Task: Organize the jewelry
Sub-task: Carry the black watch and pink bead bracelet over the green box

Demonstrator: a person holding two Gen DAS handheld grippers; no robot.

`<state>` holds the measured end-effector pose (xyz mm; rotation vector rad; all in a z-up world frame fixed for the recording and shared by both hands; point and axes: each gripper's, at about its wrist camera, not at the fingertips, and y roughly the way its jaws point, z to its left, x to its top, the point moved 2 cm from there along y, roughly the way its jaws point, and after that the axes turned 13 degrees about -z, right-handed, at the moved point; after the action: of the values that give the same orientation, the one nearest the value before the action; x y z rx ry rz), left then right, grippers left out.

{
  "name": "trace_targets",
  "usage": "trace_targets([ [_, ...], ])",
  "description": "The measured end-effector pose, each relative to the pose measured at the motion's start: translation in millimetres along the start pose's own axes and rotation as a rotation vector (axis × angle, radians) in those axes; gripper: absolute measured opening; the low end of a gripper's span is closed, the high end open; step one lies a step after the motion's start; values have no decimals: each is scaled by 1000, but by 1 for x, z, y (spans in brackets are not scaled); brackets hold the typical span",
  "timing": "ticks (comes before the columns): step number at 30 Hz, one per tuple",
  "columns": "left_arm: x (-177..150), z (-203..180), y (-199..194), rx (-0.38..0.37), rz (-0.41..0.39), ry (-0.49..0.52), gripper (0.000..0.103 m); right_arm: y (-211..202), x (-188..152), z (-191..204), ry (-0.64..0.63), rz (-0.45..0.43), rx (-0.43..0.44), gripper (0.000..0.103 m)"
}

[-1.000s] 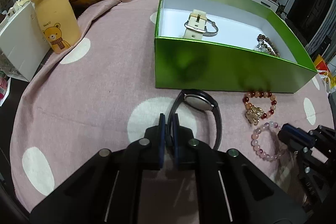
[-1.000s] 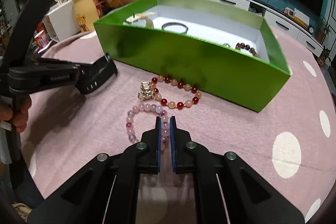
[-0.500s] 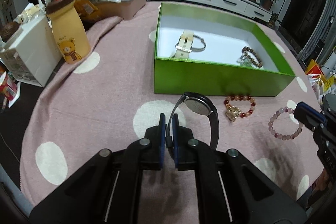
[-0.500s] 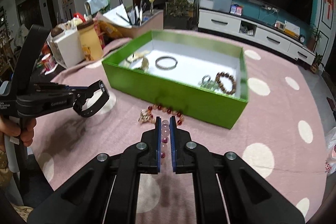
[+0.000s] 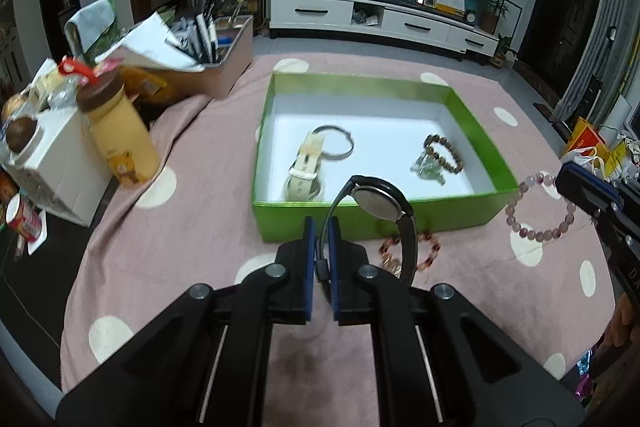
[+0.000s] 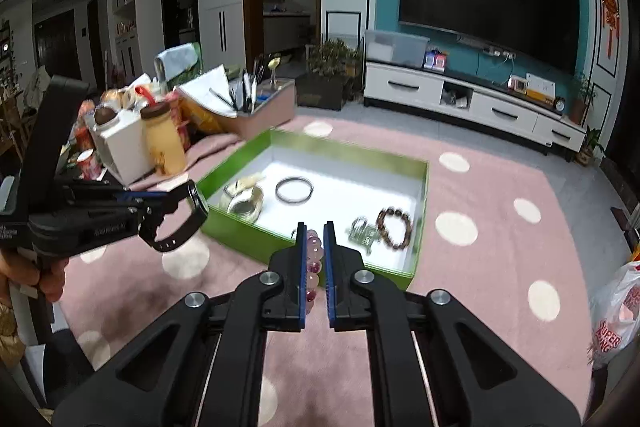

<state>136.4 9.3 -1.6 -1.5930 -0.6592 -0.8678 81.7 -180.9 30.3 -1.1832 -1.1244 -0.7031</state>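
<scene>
Jewelry is now airborne in both of our tongs: a second ago the black wristwatch [image 5: 378, 205] and the pink bead bracelet [image 5: 538, 205] lay on the pink polka-dot tabletop [image 5: 192, 227] in front of the green box [image 5: 400, 221], and since then both have been lifted clear and the cameras have risen well above the cloth. Our left tongs [image 5: 320, 259] are closed on the watch strap, with the round case held out ahead and above the fingertips, close to the box's near wall; the strap loop's long axis runs roughly along the tongs toward the box, and the case tilts up and away from us. Our right tongs [image 6: 312, 263] are clamped on the pink bracelet, which hangs as a loop; in the right wrist view we see it edge-on, a column of beads running along the fingers. We judge that both pieces are ready to be carried over the rim and set on the white floor of the box, where a cream watch [image 5: 306, 167], a thin metal bangle [image 5: 334, 147], a brown bead bracelet [image 5: 444, 153] and a green trinket [image 5: 430, 171] already lie. The red bead bracelet [image 5: 426, 253] with its gold charm is left on the tabletop just before the box, partly hidden behind the watch strap.
</scene>
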Motion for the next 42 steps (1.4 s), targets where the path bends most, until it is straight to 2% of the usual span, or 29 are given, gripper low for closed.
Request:
trace_targets([
  [8, 22, -17, 16, -16, -11, 28, 6, 12, 22, -15, 3, -39, -17, 7],
  [20, 43, -35, 51, -21, -4, 59, 6, 46, 38, -32, 28, -51, -22, 7],
  [28, 46, -42, 80, -10, 21, 58, 6, 72, 40, -43, 55, -37, -14, 7],
  [42, 41, -44, 121, 11, 74, 86, 6, 123, 28, -52, 101, 41, 30, 7],
])
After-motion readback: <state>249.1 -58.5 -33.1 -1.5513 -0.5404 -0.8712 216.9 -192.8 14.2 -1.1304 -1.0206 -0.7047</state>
